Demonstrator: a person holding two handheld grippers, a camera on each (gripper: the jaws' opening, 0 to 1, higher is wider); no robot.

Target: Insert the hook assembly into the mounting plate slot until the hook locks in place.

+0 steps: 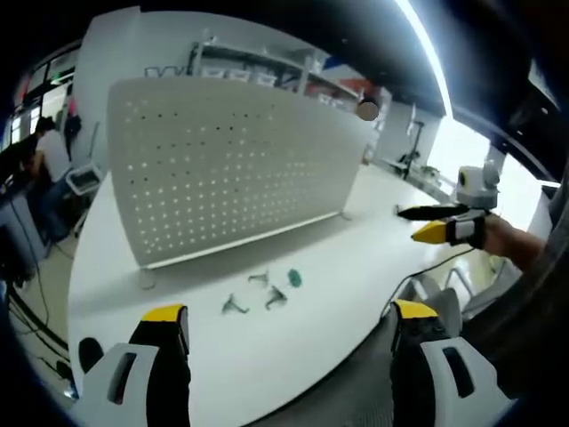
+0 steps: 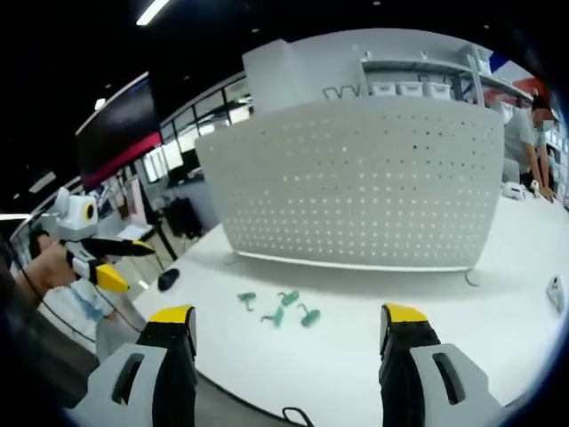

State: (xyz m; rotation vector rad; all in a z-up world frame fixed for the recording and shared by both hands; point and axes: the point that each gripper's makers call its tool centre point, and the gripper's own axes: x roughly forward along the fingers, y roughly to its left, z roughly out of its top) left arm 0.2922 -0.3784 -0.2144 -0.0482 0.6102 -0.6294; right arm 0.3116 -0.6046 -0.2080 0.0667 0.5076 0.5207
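A white perforated mounting plate point(image 1: 240, 169) point(image 2: 364, 178) stands upright on feet on the white table point(image 1: 356, 267) point(image 2: 498, 329). Several small hooks point(image 1: 267, 294) point(image 2: 280, 307) lie loose on the table in front of it, greenish in colour. My left gripper point(image 1: 289, 311) is open and empty, hovering at the table's near edge with the hooks just beyond its yellow tips. My right gripper point(image 2: 289, 313) is open and empty too, back from the hooks. Each gripper shows in the other's view, held in a hand off the table's side, jaws apart: the right gripper point(image 1: 409, 224) and the left gripper point(image 2: 135, 267).
A small black object point(image 2: 167, 279) point(image 1: 89, 351) lies near the table's edge beside the plate. A white item point(image 2: 557, 292) sits at the table's far right. Shelving point(image 2: 418, 84) stands behind the plate, and people point(image 2: 524, 133) point(image 1: 49, 151) are in the background.
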